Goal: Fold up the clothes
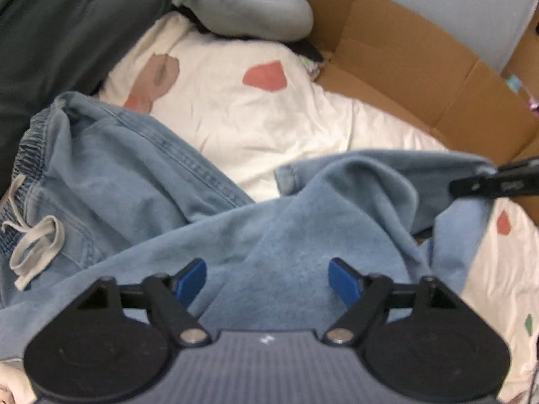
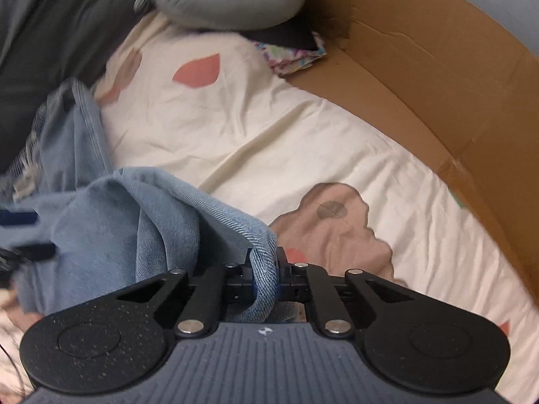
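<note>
Blue pads of the left gripper [image 1: 267, 281] stood wide apart, holding nothing, just above the jeans [image 1: 141, 181]. Those soft, floppy jeans lay bunched on the cream bedsheet [image 1: 256, 114] beside a cardboard box [image 1: 421, 77]. The right gripper [image 2: 264, 281] pinched a thick hem tight. Denim looked heavy and would sag, so hems or the waistband seemed best to grab.

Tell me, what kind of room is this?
Probably a bedroom: denim trousers lie on a cream patterned bedsheet, with a grey pillow and a cardboard box beside it.
</note>
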`<state>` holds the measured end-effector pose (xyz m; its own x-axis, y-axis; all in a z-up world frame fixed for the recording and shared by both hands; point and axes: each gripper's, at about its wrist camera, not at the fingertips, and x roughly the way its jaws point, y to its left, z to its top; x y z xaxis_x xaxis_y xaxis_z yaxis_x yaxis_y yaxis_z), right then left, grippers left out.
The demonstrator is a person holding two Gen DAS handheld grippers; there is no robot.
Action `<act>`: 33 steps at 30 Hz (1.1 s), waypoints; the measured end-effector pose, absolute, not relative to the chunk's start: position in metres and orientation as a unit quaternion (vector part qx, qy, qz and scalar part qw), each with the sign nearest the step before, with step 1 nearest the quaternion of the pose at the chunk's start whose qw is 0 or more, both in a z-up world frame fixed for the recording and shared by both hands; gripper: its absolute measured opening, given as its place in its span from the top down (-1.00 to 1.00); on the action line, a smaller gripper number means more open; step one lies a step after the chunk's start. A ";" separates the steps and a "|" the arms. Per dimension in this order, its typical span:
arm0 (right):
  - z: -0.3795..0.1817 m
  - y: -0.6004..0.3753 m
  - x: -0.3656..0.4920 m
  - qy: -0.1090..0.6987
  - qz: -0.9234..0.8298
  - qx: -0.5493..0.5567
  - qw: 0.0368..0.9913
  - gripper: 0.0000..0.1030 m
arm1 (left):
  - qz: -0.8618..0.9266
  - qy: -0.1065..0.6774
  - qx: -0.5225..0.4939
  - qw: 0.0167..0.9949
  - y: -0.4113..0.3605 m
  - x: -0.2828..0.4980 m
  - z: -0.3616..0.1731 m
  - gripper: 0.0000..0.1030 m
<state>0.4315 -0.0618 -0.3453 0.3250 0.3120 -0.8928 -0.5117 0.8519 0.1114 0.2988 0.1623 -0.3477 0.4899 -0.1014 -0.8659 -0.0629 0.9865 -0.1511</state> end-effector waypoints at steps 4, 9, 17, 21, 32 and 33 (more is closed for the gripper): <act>-0.340 -0.072 0.423 0.514 0.267 -0.068 0.812 0.88 | -0.019 0.519 -0.073 0.852 0.157 0.308 -0.365 -0.74; -0.345 -0.083 0.414 0.505 0.261 -0.041 0.822 0.86 | -0.037 0.538 -0.080 0.839 0.156 0.314 -0.381 0.16; -0.339 -0.099 0.402 0.494 0.246 -0.012 0.833 0.30 | -0.049 0.535 -0.073 0.840 0.161 0.299 -0.357 0.85; -0.333 -0.108 0.398 0.495 0.232 0.000 0.837 0.09 | -0.054 0.525 -0.068 0.846 0.167 0.285 -0.331 0.88; -0.327 -0.126 0.368 0.515 0.236 0.065 0.821 0.00 | -0.041 0.523 -0.059 0.849 0.201 0.220 -0.287 0.90; -0.328 -0.127 0.365 0.516 0.236 0.065 0.821 0.00 | -0.040 0.525 -0.055 0.848 0.205 0.211 -0.287 0.90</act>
<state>0.3654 -0.1270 -0.3277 0.3567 0.4549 -0.8160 -0.3204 0.8800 0.3505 0.2105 0.2049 -0.2867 0.4450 -0.1260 -0.8866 0.0099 0.9907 -0.1359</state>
